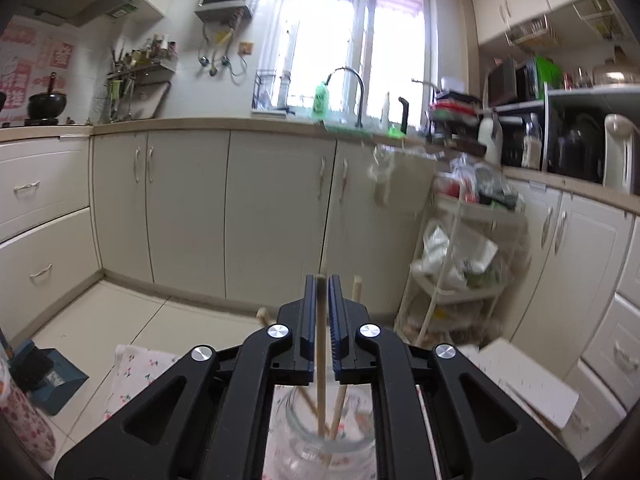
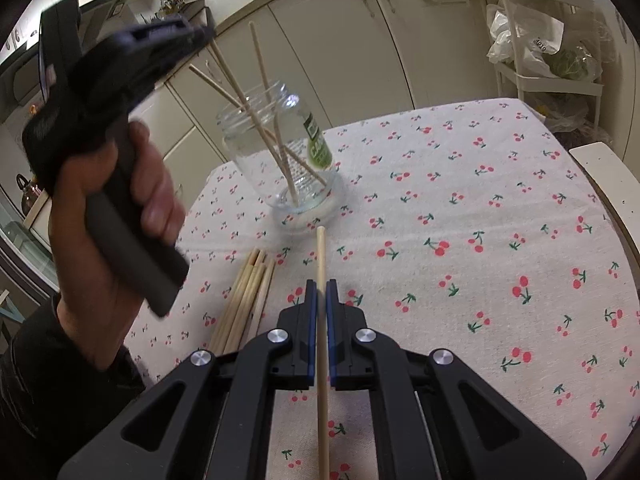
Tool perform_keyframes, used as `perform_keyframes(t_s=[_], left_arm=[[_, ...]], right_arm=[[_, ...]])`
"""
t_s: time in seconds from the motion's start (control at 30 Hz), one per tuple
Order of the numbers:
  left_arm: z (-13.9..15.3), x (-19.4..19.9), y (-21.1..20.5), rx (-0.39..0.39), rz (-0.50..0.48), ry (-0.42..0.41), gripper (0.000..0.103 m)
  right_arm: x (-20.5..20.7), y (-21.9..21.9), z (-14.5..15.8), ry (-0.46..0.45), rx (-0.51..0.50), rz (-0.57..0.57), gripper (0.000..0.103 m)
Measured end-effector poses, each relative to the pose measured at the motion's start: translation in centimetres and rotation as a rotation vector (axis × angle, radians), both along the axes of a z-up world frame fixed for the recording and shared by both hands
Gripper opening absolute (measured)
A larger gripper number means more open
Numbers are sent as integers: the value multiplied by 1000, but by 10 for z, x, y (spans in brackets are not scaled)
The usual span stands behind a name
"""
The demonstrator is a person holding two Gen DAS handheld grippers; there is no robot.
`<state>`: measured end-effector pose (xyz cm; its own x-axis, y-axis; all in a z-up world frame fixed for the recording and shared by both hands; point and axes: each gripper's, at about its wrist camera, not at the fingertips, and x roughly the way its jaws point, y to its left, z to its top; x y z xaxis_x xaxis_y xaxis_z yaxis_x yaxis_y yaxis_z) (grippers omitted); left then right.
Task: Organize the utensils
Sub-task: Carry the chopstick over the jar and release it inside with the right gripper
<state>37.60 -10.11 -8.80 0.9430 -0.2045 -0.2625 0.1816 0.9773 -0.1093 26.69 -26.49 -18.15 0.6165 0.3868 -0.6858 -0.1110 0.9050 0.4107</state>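
Note:
A clear glass jar (image 2: pixel 280 148) stands on the cherry-print tablecloth (image 2: pixel 480 220) with three chopsticks in it. My left gripper (image 1: pixel 322 280) is above the jar (image 1: pixel 324 436) and shut on the top of one chopstick (image 1: pixel 321 360), whose lower end is inside the jar. It also shows in the right wrist view (image 2: pixel 200 34), held by a hand. My right gripper (image 2: pixel 321 284) is shut on another chopstick (image 2: pixel 321 340), held above the cloth in front of the jar. Several loose chopsticks (image 2: pixel 248 300) lie on the cloth to its left.
Kitchen cabinets (image 1: pixel 240 208) and a counter with a sink tap (image 1: pixel 352 92) lie beyond the table. A white cart (image 1: pixel 460 248) with bags stands at the right. A blue dustpan (image 1: pixel 44 376) sits on the floor at left.

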Motion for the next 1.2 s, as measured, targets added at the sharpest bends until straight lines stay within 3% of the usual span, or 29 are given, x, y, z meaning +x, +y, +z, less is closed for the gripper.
perform_keyframes(t_s=[0.03, 0.13, 0.33, 0.53, 0.63, 0.87, 0.97, 1.07, 1.2], left_arm=[[-1, -4, 2, 4, 1, 6, 17], [0, -22, 13, -6, 28, 2, 53], [-7, -73, 58, -76, 139, 5, 74], [-56, -101, 112, -201, 245, 208, 76], [-76, -112, 127, -229, 262, 262, 76], [-97, -122, 138, -251, 279, 295, 79], [-101, -119, 143, -297, 281, 321, 82], [-105, -120, 152, -352, 294, 320, 83], [-106, -119, 150, -352, 276, 311, 85]], right_arm=[[0, -1, 1, -6, 3, -4, 5], [0, -4, 3, -27, 16, -17, 5], [-3, -6, 9, -90, 25, -34, 5], [-3, -11, 19, -131, 59, -66, 5], [-4, -11, 36, -164, 74, -85, 5], [9, 3, 97, -289, 107, -94, 5], [22, 8, 126, -364, 123, -105, 5], [36, 9, 145, -425, 155, -131, 5], [58, 9, 160, -486, 197, -164, 5]])
